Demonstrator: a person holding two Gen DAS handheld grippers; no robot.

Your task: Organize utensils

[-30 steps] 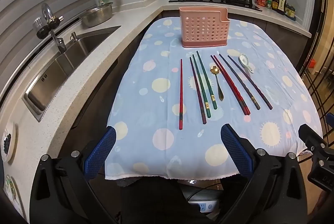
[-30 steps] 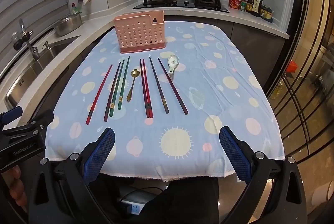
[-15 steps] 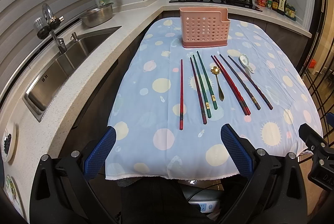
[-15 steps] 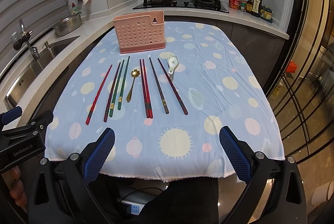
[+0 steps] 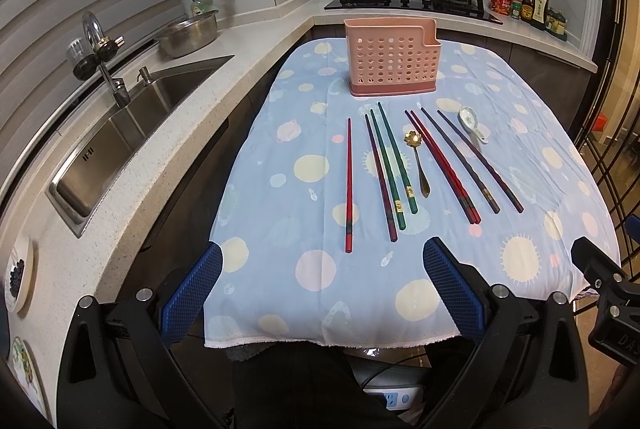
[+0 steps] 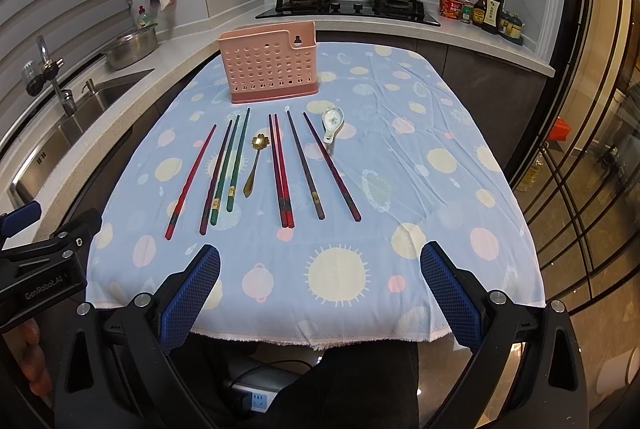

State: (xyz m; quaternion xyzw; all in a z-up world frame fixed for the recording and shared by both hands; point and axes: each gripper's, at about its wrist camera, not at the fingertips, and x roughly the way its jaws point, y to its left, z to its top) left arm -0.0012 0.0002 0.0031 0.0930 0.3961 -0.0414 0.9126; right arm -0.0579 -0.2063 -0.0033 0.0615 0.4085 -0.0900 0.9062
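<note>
The right gripper [image 6: 320,281] hangs over the near edge of the bench [image 6: 460,165], its blue-padded jaws spread wide and empty. A light-blue cloth with pale dots covers the bench. At the far end stands a pink perforated plastic utensil holder [image 6: 272,69], upright. In front of it lie utensils in a row: a single red chopstick [image 6: 191,181], a dark maroon chopstick [image 6: 216,176], a pair of green chopsticks [image 6: 230,165] side by side, a gold metal spoon with a flower-shaped bowl [image 6: 255,165], a pair of red chopsticks [image 6: 281,171] touching, two dark brown chopsticks [image 6: 320,165] set apart, and a white ceramic spoon [image 6: 332,120]. At the left edge shows the left gripper [image 6: 44,265].
</note>
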